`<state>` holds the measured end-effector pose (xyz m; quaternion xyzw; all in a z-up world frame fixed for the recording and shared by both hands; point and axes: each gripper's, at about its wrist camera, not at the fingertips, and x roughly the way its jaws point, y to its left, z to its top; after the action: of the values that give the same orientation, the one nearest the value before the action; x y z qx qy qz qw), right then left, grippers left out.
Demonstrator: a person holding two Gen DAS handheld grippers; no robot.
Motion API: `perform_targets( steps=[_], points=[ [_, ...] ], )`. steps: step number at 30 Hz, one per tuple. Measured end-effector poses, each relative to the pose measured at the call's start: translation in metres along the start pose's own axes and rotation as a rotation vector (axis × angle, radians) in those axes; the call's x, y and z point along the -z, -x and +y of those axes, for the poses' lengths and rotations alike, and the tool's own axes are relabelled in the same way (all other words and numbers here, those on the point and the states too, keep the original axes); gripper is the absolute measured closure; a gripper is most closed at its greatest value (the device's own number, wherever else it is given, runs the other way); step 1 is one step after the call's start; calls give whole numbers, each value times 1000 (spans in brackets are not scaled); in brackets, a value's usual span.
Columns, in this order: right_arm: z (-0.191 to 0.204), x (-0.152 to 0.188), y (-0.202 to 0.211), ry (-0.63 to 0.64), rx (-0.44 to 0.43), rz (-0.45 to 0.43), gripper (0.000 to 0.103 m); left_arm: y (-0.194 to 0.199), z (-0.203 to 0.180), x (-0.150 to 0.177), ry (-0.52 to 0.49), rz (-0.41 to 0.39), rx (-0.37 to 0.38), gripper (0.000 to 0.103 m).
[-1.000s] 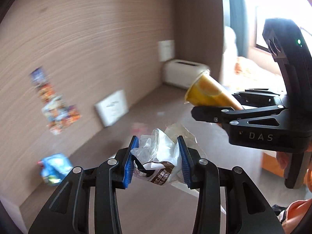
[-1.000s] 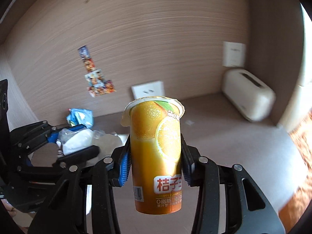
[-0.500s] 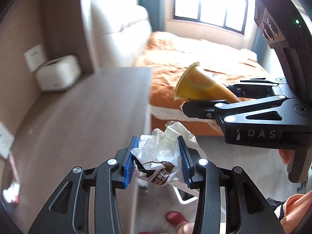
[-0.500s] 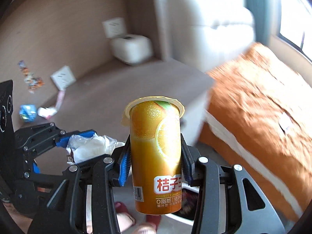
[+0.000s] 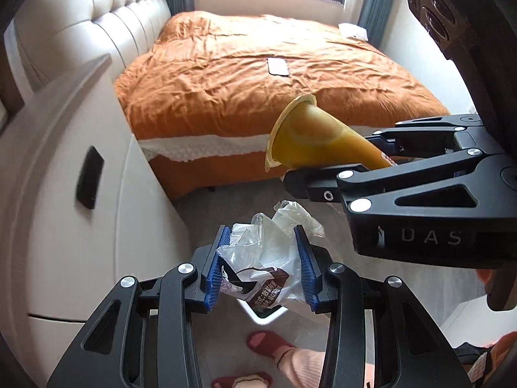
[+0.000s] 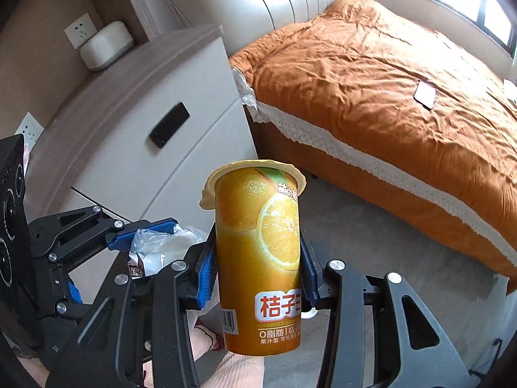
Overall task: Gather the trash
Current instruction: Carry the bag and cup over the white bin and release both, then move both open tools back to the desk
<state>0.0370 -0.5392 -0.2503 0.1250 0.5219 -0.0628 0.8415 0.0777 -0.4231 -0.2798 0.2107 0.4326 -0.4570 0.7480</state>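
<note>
My left gripper (image 5: 262, 252) is shut on a crumpled clear plastic wrapper (image 5: 261, 258) with a brown printed label. Under it, a white bin rim (image 5: 265, 315) shows on the floor, mostly hidden. My right gripper (image 6: 258, 258) is shut on an orange juice cup (image 6: 258, 252) with a peeled foil lid, held upright between the blue pads. In the left wrist view that cup (image 5: 310, 139) sticks out leftward from the right gripper, up and right of the wrapper. In the right wrist view the left gripper with the wrapper (image 6: 158, 245) hangs at lower left.
A cream bedside cabinet (image 5: 64, 194) with a dark drawer handle stands at left. A bed with an orange cover (image 5: 258, 74) fills the back, a phone (image 5: 277, 65) lying on it. Grey carpet (image 6: 371, 226) lies between them. A person's feet in red slippers (image 5: 265, 342) are below the grippers.
Both grippers swung away from the wooden wall and cabinet top toward the bed, and dropped to point down at the floor. Each kept hold of its item.
</note>
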Motion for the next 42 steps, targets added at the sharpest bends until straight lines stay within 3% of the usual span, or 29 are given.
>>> perform_targets(
  steps=[8, 9, 10, 11, 12, 13, 17, 20, 25, 29, 37, 42],
  points=[
    [-37, 41, -107, -35, 18, 141, 58, -116, 6, 44, 37, 104, 74, 62],
    [-40, 47, -120, -29, 23, 157, 58, -128, 6, 49, 40, 111, 72, 56],
    [-44, 55, -138, -22, 24, 182, 57, -146, 7, 54, 42, 128, 87, 43],
    [-46, 60, -150, -19, 17, 203, 52, -156, 7, 59, 47, 132, 94, 31],
    [-49, 66, -163, -12, 20, 230, 26, -167, 7, 64, 55, 133, 99, 4],
    [-52, 73, -175, -2, 44, 232, 4, -177, 8, 69, 61, 138, 101, 5],
    [-63, 88, -197, -5, 69, 267, 4, -207, 5, 84, 51, 178, 95, 5],
    [-66, 88, -195, -15, 73, 264, 4, -206, 4, 83, 65, 181, 91, 5],
    [-55, 70, -163, -17, 64, 229, 4, -173, 7, 64, 88, 144, 53, 5],
    [-42, 47, -117, -24, 45, 166, 4, -121, 7, 36, 92, 82, 15, 5],
    [5, -5, -4, 53, 4, -48, 4, 0, 11, -2, 134, -63, -58, 5],
    [39, -37, 45, 120, -66, -165, 4, 71, 17, -7, 178, -151, -171, 5]
  ],
)
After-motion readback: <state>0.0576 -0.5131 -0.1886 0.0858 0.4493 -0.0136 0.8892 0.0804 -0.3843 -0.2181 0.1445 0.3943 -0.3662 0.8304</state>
